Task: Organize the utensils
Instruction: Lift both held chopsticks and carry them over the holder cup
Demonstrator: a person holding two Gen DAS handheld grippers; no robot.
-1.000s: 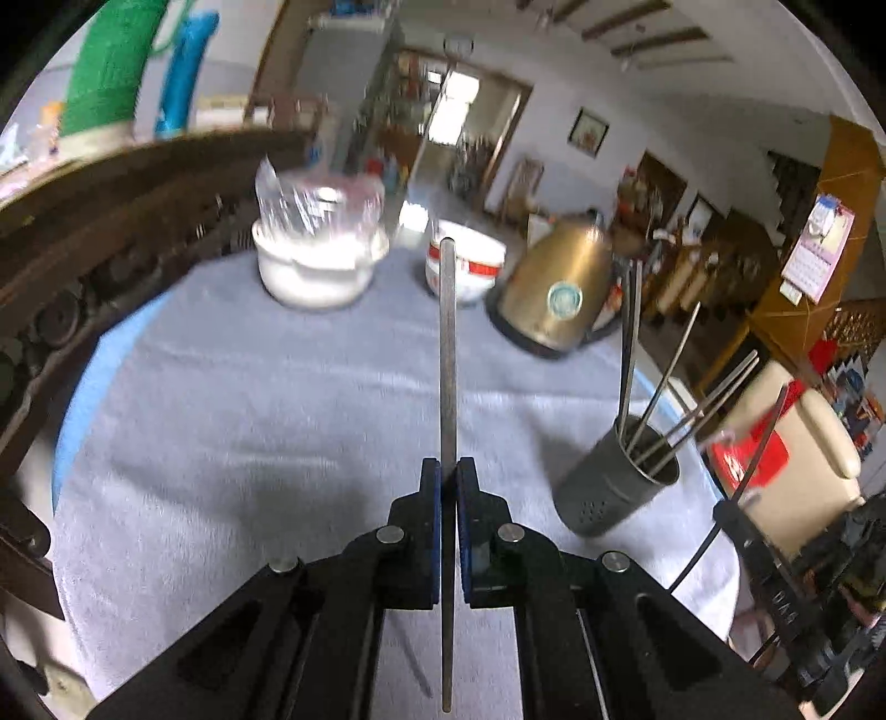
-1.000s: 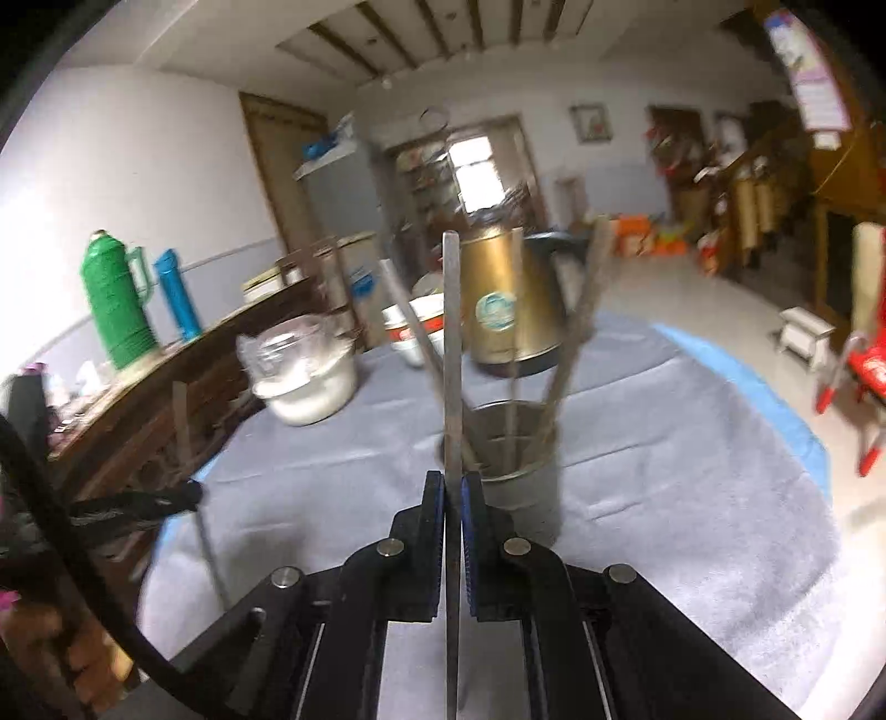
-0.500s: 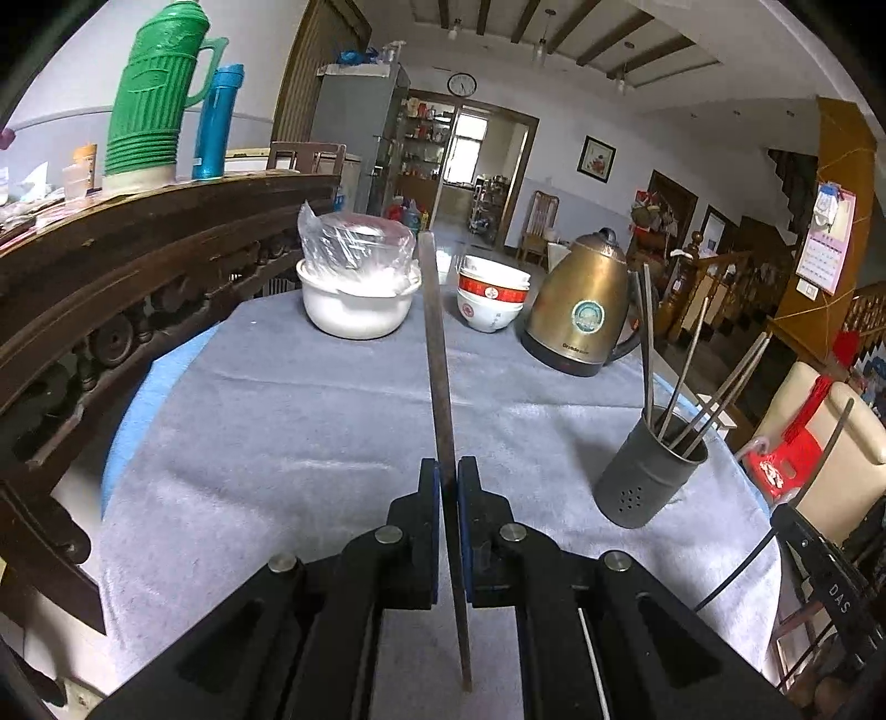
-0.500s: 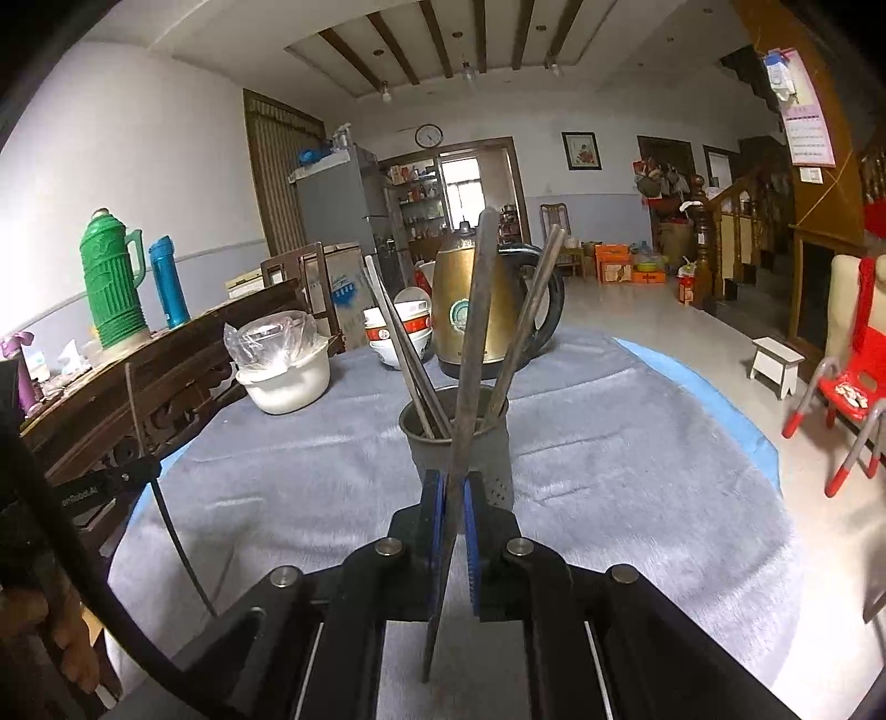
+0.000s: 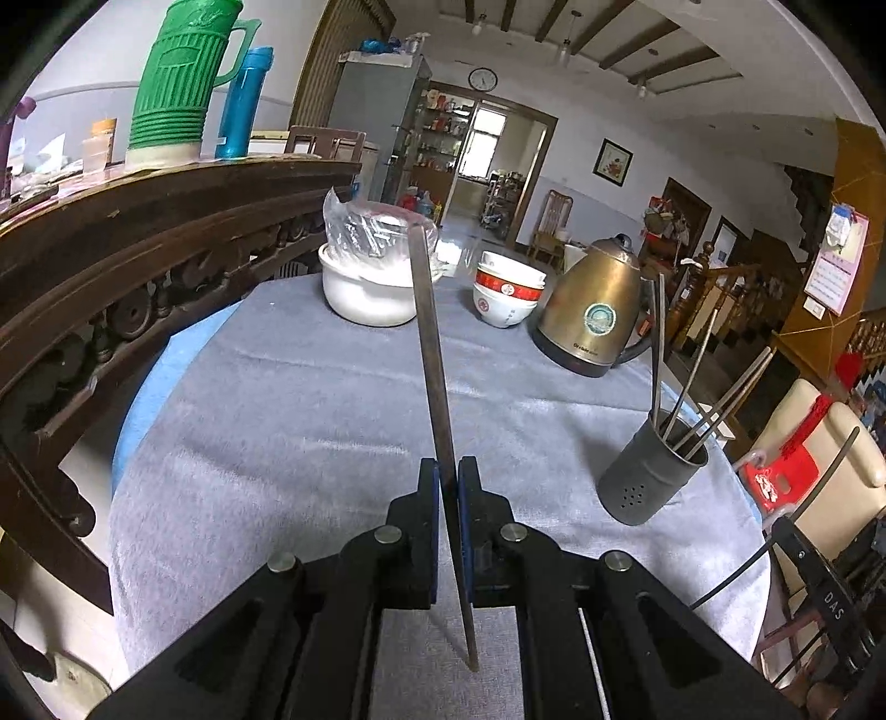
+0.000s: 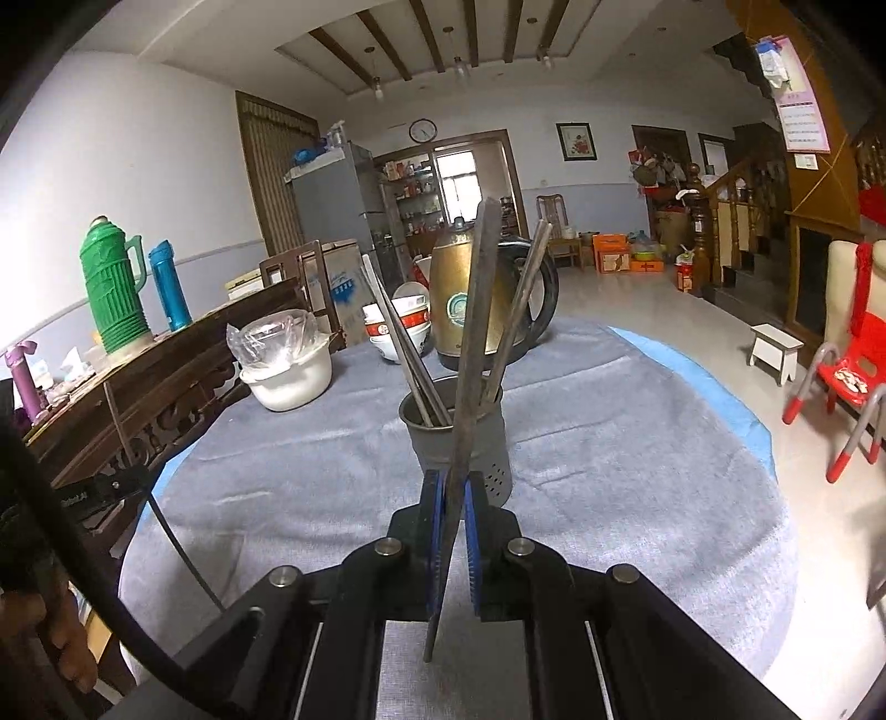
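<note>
Left wrist view: my left gripper (image 5: 449, 487) pinches a chopstick (image 5: 433, 343); right gripper (image 6: 455, 498) pinches another chopstick (image 6: 469, 354) (apparently just before the holder (image 6: 457, 437)).

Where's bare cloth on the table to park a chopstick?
Open grey tablecloth runs between the white plastic-covered bowl and the dark perforated utensil cup. Crowded along the far edge: that bowl, stacked red-and-white bowls, brass kettle.

White walls (image 6: 138, 183), beamed ceiling (image 6: 443, 50), tiled floor (image 6: 653, 299).
</note>
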